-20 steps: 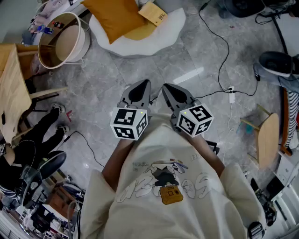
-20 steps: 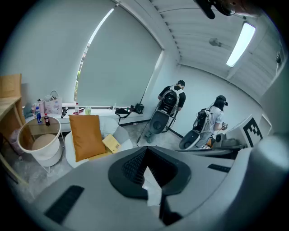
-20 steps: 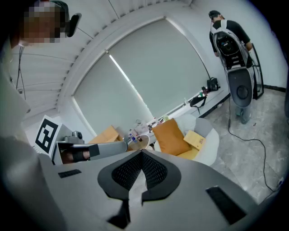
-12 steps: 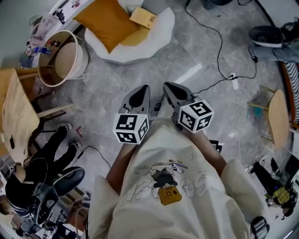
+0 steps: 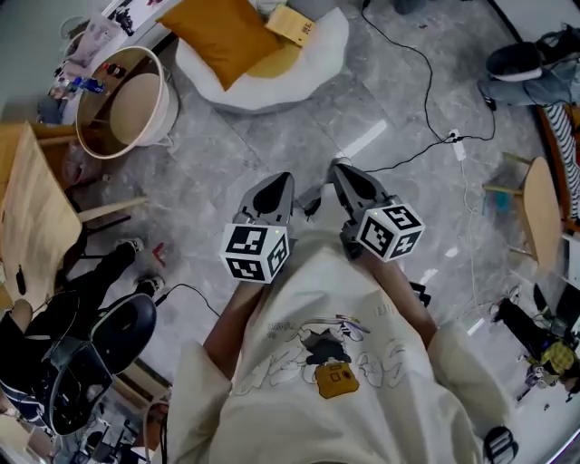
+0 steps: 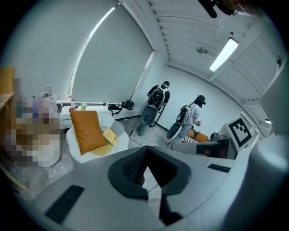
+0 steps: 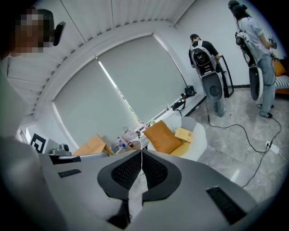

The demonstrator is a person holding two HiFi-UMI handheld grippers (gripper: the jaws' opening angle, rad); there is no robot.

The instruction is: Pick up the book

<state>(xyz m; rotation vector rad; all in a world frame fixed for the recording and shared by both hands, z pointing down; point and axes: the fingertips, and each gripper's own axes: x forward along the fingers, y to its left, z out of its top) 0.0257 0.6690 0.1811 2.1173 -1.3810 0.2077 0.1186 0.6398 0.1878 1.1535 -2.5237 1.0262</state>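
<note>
The book is a thin tan volume lying on a white round seat, beside an orange cushion, at the top of the head view. The left gripper view shows the book far ahead on the left, and the book also appears in the right gripper view. My left gripper and right gripper are held side by side in front of my torso, over the grey marble floor, well short of the seat. Both are shut, with nothing between the jaws.
A round beige tub stands left of the seat, with a wooden chair further left. Black cables and a power strip cross the floor at right. A wooden stool stands at far right. Two people stand far off.
The head view has swung slightly, so the seat and tub sit a little differently in it. Both grippers stay shut and close together in front of my body.
</note>
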